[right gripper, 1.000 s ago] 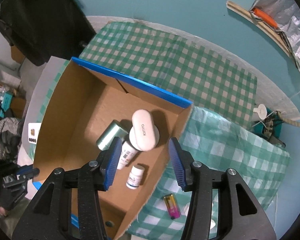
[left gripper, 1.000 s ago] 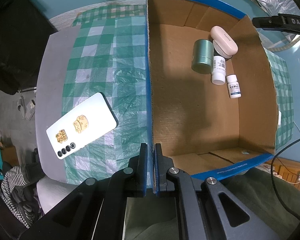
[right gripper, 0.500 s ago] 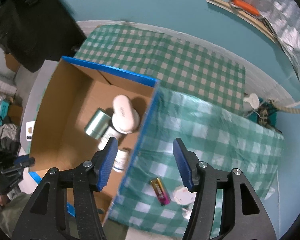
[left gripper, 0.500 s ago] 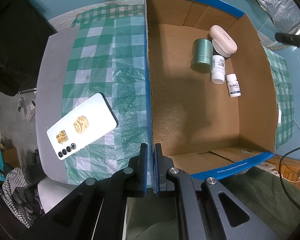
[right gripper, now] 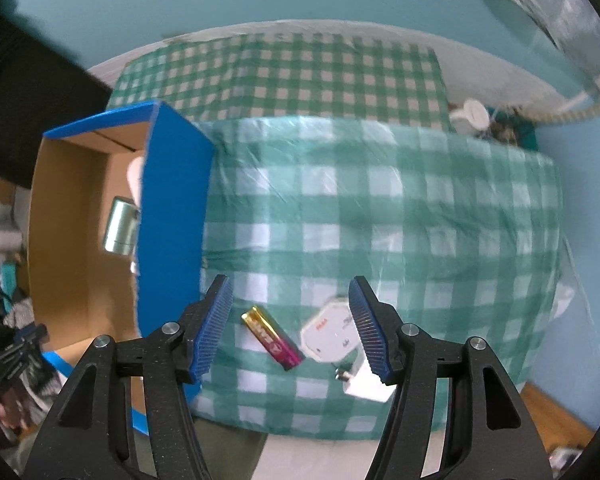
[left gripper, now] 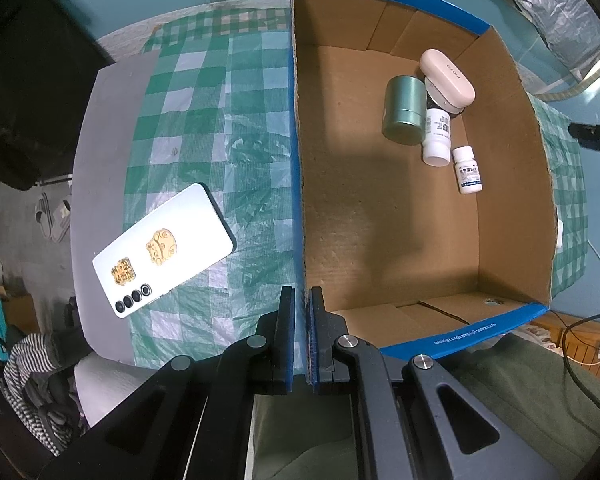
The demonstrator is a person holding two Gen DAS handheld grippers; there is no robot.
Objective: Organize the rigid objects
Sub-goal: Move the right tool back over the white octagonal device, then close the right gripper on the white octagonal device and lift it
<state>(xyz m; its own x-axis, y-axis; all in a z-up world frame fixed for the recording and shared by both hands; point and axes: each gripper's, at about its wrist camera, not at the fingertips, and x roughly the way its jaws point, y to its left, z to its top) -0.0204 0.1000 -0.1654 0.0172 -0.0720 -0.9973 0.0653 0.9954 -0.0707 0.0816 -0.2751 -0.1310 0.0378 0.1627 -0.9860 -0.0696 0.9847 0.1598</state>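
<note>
The right tongs (right gripper: 290,322), spread wide, hang above the gold-and-magenta battery (right gripper: 272,338), whose long axis runs diagonally between them.

Box (left gripper: 420,216): open cardboard, blue rim.
Inside, 1 o'clock corner: green tin (left gripper: 404,110), pink case (left gripper: 447,76), two white bottles (left gripper: 437,136) lying.
Phone (left gripper: 162,250): face-down, 9 o'clock.
Battery (right gripper: 272,338): flat, beside white adapter (right gripper: 332,334).
</note>
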